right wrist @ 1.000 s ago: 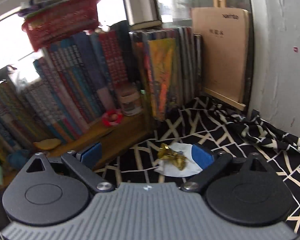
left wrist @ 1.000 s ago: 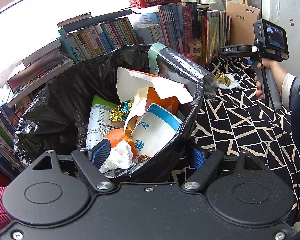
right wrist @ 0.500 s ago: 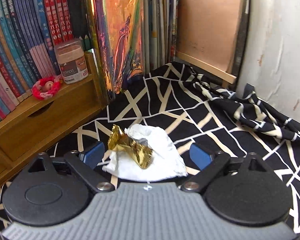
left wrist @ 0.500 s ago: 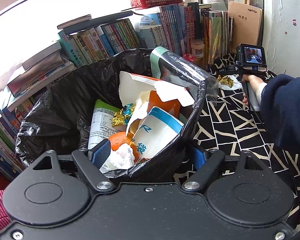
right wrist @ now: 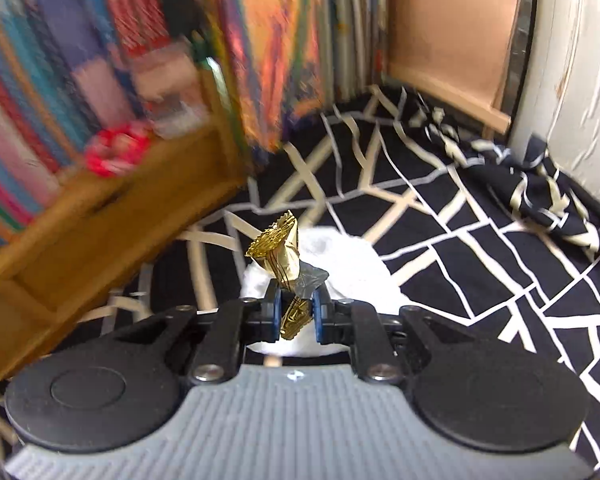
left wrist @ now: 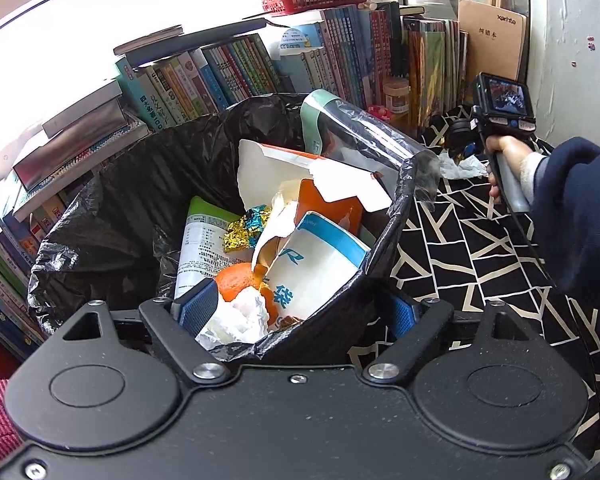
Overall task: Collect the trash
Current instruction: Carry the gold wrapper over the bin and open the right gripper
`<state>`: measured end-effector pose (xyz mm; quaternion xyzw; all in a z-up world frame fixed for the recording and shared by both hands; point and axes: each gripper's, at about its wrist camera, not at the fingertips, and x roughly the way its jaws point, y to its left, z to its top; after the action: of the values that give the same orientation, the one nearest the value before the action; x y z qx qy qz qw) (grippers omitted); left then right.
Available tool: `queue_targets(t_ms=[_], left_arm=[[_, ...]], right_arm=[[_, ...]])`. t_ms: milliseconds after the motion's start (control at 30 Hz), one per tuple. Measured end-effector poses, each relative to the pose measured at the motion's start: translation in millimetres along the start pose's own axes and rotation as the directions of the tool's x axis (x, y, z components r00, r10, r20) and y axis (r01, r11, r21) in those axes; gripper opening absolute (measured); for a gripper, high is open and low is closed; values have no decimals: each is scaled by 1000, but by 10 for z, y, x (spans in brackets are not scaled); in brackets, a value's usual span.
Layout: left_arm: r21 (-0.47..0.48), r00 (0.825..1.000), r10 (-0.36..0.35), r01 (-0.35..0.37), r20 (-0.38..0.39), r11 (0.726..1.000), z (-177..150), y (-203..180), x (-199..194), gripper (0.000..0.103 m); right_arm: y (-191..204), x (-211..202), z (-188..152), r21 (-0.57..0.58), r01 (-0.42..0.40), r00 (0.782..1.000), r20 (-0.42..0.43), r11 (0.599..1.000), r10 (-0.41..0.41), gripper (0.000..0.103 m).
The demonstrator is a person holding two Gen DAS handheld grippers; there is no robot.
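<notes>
Gold wrapper (right wrist: 278, 258): it is pinched between the blue pads of the right tongs (right wrist: 296, 314). Its top sticks up past the pads toward 12 o'clock.
Right tongs: they are closing, and the pads press on the gold wrapper from both sides.
White tissue (right wrist: 348, 264): it lies on the bench cloth (right wrist: 480, 264) right under the wrapper and spreads toward 2 o'clock.
What changed for the wrapper: half a second ago it lay on the tissue with the pads wide apart on each side. Now the pads have come together on it.
Edges near the wrapper: a wooden shelf (right wrist: 112, 216) stands close at 9 o'clock. Books stand at 12 o'clock. A white wall (right wrist: 572, 92) stands at 2 o'clock.
Open room: the cloth is bare from 3 o'clock to 5 o'clock.
Trash bin (left wrist: 112, 216): it has a black bag and is full of cartons, a packet and an orange (left wrist: 240, 284). Its rim sits between the pads of the left tongs (left wrist: 300, 314).
Left tongs: they are opening. One pad is inside the rim and one outside. I cannot tell if they touch the bag.
Right hand (left wrist: 500, 168): in the left view it is at 2 o'clock, past the bin. It has dropped lower and nearer the cloth than a second ago.
Bin change: it sits where it was.
</notes>
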<state>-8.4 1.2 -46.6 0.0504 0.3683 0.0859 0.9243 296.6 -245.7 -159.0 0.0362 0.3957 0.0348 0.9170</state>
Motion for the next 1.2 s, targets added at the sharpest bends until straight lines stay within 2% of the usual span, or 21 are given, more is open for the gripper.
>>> queue_targets(t_ms=[100,200,333,433,567,667,733,767,800,833,933,1000,1067,1200], left_arm=[[-4,1000,-3,3,0,1000,0,10,-2,85],[-10,1000,-7,7,-2,1000,-2,22,-11,84],[-14,1000,-9,9,-4,1000,-13,23,-22,84],[-19,1000,-13,13,-6,1000,-12,28,-27,82],[-12,1000,-11,11,-1,1000,-26,18,-35,82],[-16,1000,-17,17,1,1000,-38,29,-49,81],[-21,1000,-20,20,-1,1000,-40,32,-54,81],[-21,1000,-21,21,0,1000,-42,32,-62,81],[-20,1000,-21,21,2,1000,-41,33,-69,80],[-18,1000,-22,22,4,1000,-42,30,-77,79],[-15,1000,-25,25,9,1000,-49,25,-92,79],[-15,1000,-24,24,9,1000,-52,23,-94,79],[-15,1000,-24,24,9,1000,-53,23,-94,79],[-14,1000,-24,24,9,1000,-53,23,-94,79]], right_arm=[[70,-431,56,-34,-79,996,35,996,80,19],[197,-921,135,-86,-187,978,74,979,193,20],[461,-1571,226,-154,-351,922,114,924,369,20],[697,-2050,198,-215,-483,847,129,849,515,22],[1073,-2599,27,-333,-623,719,113,708,686,26],[1326,-2775,-121,-391,-695,639,46,603,767,28],[1445,-2796,-236,-411,-728,603,-5,548,798,35],[1500,-2796,-291,-423,-736,592,-23,529,805,38],[1534,-2797,-354,-436,-738,589,-41,516,807,53],[1579,-2782,-399,-445,-740,587,-60,505,808,62],[1604,-2765,-465,-447,-737,596,-75,507,800,77],[1594,-2744,-444,-439,-737,596,-66,514,800,83],[1534,-2741,-411,-431,-733,600,-45,526,799,84],[1438,-2687,-339,-411,-713,624,-3,568,781,87]])
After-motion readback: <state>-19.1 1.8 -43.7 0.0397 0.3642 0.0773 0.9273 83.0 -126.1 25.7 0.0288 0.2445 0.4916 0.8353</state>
